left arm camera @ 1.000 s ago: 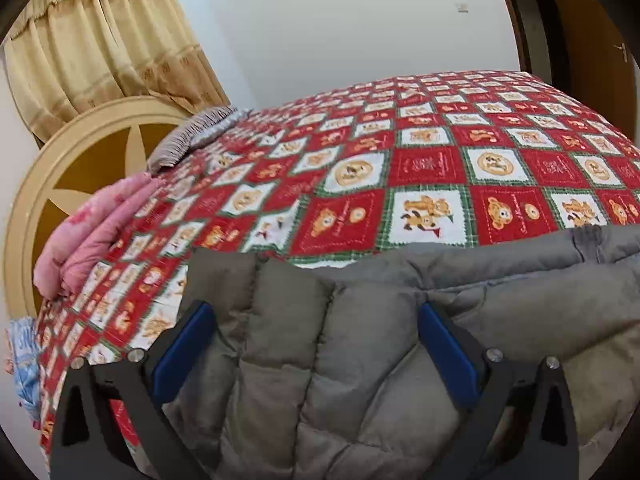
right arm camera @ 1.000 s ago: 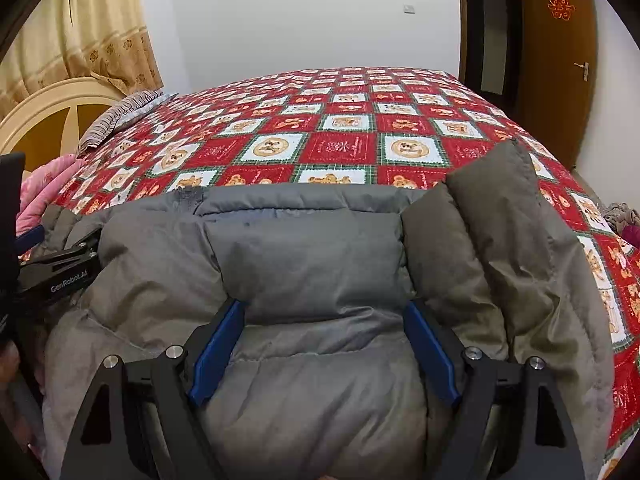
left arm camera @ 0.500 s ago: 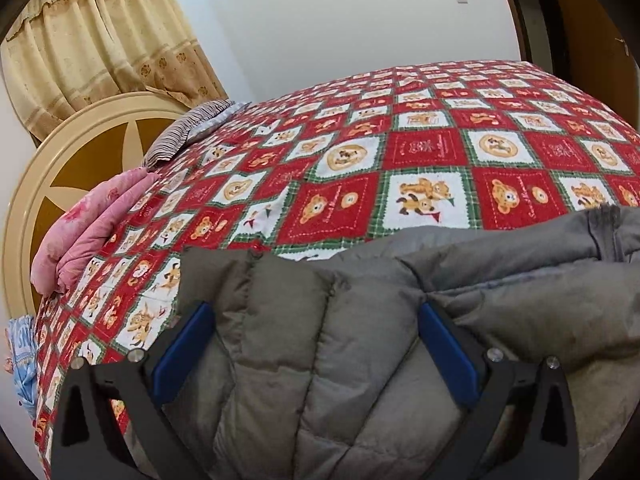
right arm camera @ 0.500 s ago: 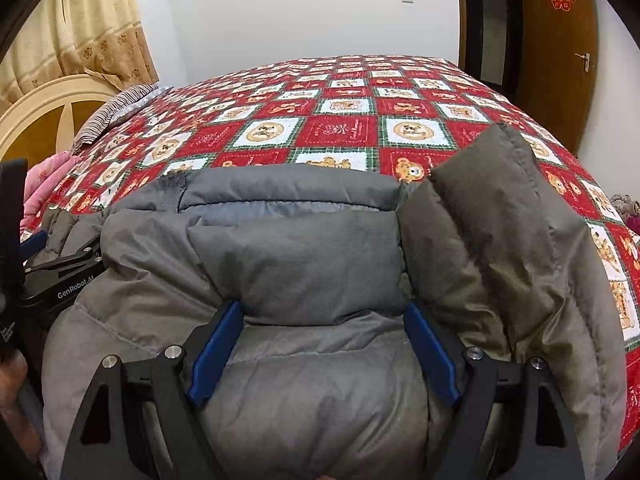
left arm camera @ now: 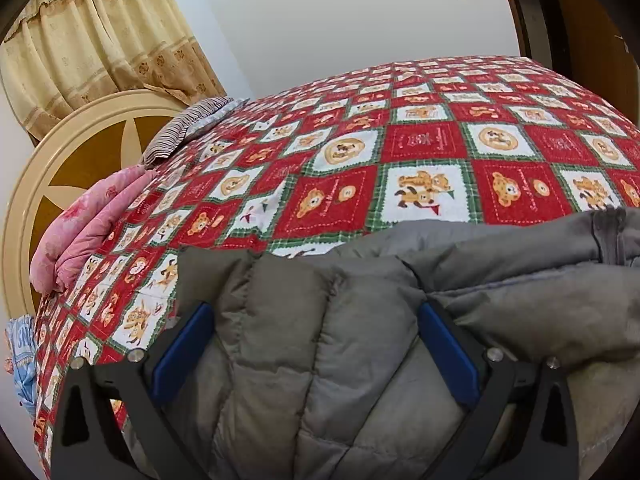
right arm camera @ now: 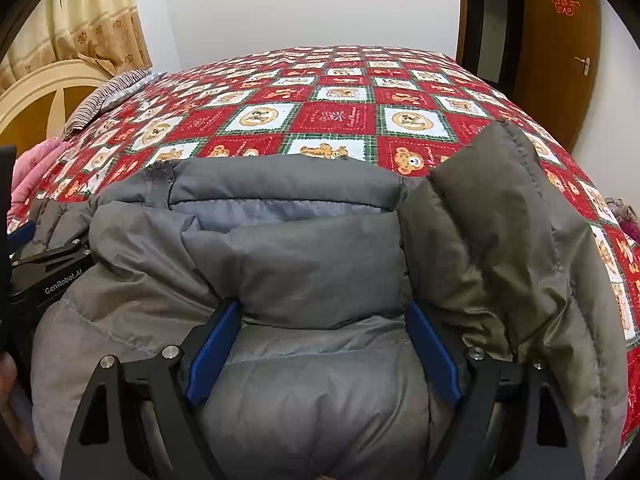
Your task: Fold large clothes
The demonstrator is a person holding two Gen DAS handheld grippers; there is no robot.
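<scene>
Sliding forward across the quilted bed (left arm camera: 432, 148), the grey padded jacket (right arm camera: 304, 264) sits bunched between both tongs' wide-spread jaws, fold unfinished.

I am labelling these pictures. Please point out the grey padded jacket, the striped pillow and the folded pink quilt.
Grey padded jacket (right arm camera: 304, 256), right wrist view, puffy fold.
Striped pillow (left arm camera: 180, 128), left wrist view, top surface.
Folded pink quilt (left arm camera: 92, 220), left wrist view, upper layer.
</scene>
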